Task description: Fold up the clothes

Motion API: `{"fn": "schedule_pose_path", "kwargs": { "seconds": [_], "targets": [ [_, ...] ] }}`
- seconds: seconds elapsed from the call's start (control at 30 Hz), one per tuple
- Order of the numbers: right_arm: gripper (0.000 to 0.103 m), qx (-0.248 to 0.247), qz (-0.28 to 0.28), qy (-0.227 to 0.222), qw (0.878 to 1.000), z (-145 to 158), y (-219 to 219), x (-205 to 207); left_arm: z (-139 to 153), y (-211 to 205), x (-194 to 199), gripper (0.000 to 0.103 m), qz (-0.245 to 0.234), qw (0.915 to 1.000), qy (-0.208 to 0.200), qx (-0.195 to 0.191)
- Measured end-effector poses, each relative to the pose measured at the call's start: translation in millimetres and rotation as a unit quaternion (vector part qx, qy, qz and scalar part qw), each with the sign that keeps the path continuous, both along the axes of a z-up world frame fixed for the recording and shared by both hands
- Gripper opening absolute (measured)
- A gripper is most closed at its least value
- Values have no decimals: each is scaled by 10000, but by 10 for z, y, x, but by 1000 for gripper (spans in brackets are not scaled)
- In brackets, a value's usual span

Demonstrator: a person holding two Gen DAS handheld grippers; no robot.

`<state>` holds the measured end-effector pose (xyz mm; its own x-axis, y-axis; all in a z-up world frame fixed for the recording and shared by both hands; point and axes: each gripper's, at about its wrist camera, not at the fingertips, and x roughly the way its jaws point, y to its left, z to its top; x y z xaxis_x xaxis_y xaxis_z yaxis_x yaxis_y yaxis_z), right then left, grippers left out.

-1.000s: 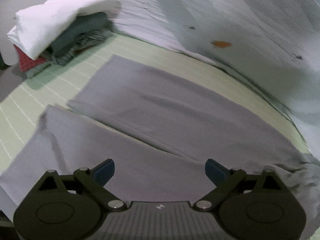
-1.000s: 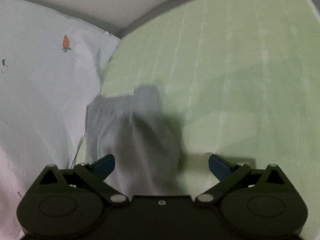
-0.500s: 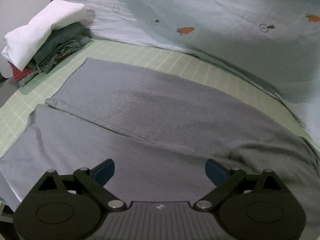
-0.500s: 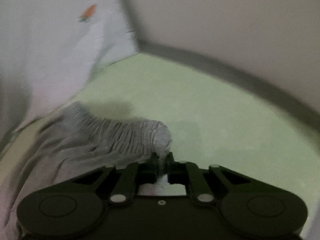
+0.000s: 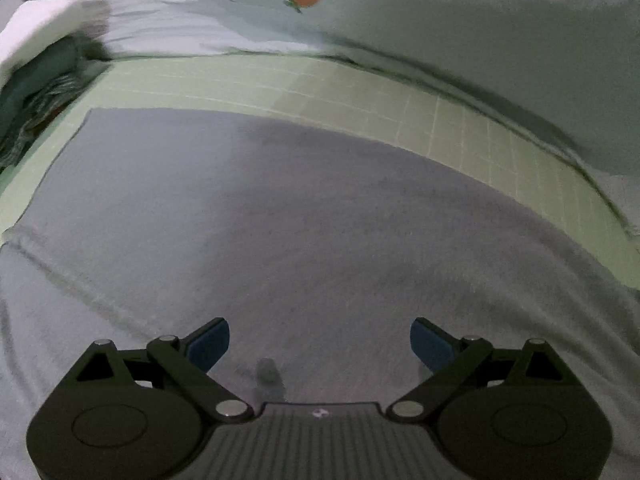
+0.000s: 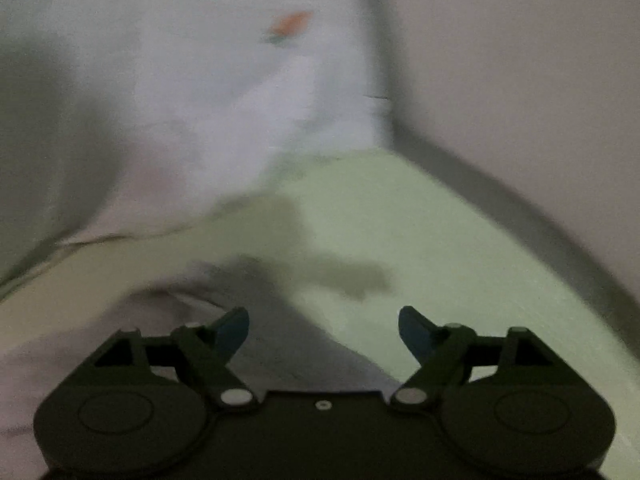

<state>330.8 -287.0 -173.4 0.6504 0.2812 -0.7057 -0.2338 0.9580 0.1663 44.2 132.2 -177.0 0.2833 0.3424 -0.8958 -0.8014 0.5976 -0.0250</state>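
Left wrist view: the grey garment (image 5: 304, 216) lies spread flat on the green checked sheet (image 5: 360, 92); the left gripper (image 5: 320, 342) hovers over the garment's near part, its blue-padded fingers (image 5: 209, 343) spread wide with nothing between them; beyond the garment's far left corner sits a stack of folded clothes (image 5: 36, 64), white on top; past its far edge lies a pale carrot-print quilt (image 5: 400, 20).

Right wrist view, blurred: the right gripper (image 6: 323, 330) is likewise wide apart and empty; the garment's end (image 6: 256, 320) lies under it and to its left.
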Motion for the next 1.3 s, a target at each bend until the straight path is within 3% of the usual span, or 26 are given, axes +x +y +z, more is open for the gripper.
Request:
{"fn": "schedule_pose_path", "kwargs": {
  "seconds": [0.17, 0.23, 0.27, 0.37, 0.5, 0.57, 0.63, 0.7, 0.77, 0.87, 0.97, 1.07, 1.3],
  "targets": [
    [78, -667, 1148, -77, 9911, -233, 678, 341, -269, 74, 294, 97, -80, 9996, 255, -54],
    [50, -1060, 1483, -114, 9832, -296, 851, 427, -378, 81, 344, 97, -99, 9992, 373, -118],
    [43, -1159, 1586, -151, 9804, -316, 907, 471, -431, 91, 356, 97, -108, 9988, 443, -157],
    [29, -1008, 1400, -204, 9848, -343, 911, 615, -506, 129, 371, 103, -112, 9990, 409, -163],
    [26, -736, 912, -88, 9931, -375, 882, 907, -521, 136, 373, 103, -222, 9992, 331, -84],
    [31, -630, 693, -2, 9956, -371, 864, 1005, -519, 124, 366, 103, -246, 9992, 295, -53],
    [44, -543, 492, 89, 9973, -361, 844, 1085, -514, 114, 358, 103, -261, 9993, 267, -33],
    [65, -587, 349, 209, 9974, -337, 857, 1115, -499, 133, 346, 103, -211, 9994, 267, -86],
    [76, -554, 267, 231, 9978, -274, 824, 1053, -472, 160, 315, 103, -109, 9995, 261, -170],
    [100, -81, 175, 171, 9997, -120, 560, 744, -360, 200, 110, 103, 126, 9994, -91, -318],
    [103, 531, -18, 201, 9984, 26, 216, 355, -214, 231, -177, 103, 305, 9977, -414, -437],
    [103, 1197, -457, 479, 9906, -25, -170, -150, -89, 219, -499, 103, 478, 9960, -586, -486],
    [103, 2644, -1505, 1197, 9450, -275, -1048, -1365, 16, 82, -1428, 103, 965, 9896, -835, -664]
  ]
}}
